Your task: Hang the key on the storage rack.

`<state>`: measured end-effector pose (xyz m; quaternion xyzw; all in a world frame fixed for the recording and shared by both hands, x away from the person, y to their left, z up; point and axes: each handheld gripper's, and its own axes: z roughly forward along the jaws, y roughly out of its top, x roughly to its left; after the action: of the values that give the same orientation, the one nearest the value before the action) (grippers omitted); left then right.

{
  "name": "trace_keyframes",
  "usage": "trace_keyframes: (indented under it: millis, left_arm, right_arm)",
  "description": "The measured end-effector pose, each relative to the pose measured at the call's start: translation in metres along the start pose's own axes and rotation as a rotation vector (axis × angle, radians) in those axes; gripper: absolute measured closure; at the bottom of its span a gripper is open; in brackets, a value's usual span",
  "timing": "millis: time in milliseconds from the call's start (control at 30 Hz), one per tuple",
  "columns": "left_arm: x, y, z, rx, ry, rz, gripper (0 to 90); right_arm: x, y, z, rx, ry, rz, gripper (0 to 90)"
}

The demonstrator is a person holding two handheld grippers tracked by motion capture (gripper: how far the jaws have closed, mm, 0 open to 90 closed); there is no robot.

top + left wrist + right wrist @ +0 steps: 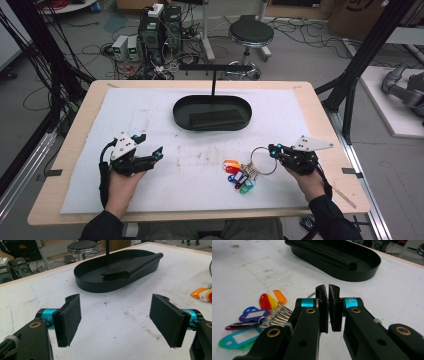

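A bunch of coloured key tags [239, 176] on a large metal ring [256, 167] lies on the white mat, right of centre. My right gripper [272, 149] is at the ring's right side; in the right gripper view its jaws [327, 290] are pressed together on the ring's wire, a sliver of the ring [311, 293] showing beside them. The tags [252, 315] fan out to the left. My left gripper [150, 146] rests on the mat at the left, open and empty, with wide-apart pads [68, 320]. A black oval tray [181, 107] holding a folded black piece [217, 119] sits at the back centre.
A thin black T-shaped post [214, 75] rises behind the tray. The white mat [150, 105] covers most of the wooden table [80, 120]. A stool [250, 34], cables and electronics stand on the floor beyond. The tray [100, 287] lies ahead of my left gripper.
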<state>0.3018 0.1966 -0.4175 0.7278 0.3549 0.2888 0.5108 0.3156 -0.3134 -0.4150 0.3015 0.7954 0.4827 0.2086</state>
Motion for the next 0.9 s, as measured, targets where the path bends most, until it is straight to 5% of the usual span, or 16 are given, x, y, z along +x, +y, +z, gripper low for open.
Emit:
trace_keyframes:
  millis: [367,600,900]
  left_arm:
    - [-0.002,0.0,0.001,0.002,-0.012,0.003,25.5]
    - [-0.003,0.0,0.002,0.001,-0.023,0.006,25.4]
    - [-0.004,0.001,0.003,-0.002,-0.038,0.013,25.5]
  right_arm:
    - [-0.004,-0.001,-0.001,0.02,0.084,0.079,85.4]
    - [-0.009,-0.005,0.007,0.103,0.173,0.154,81.9]
    - [-0.007,0.0,0.007,0.086,0.187,0.108,84.4]
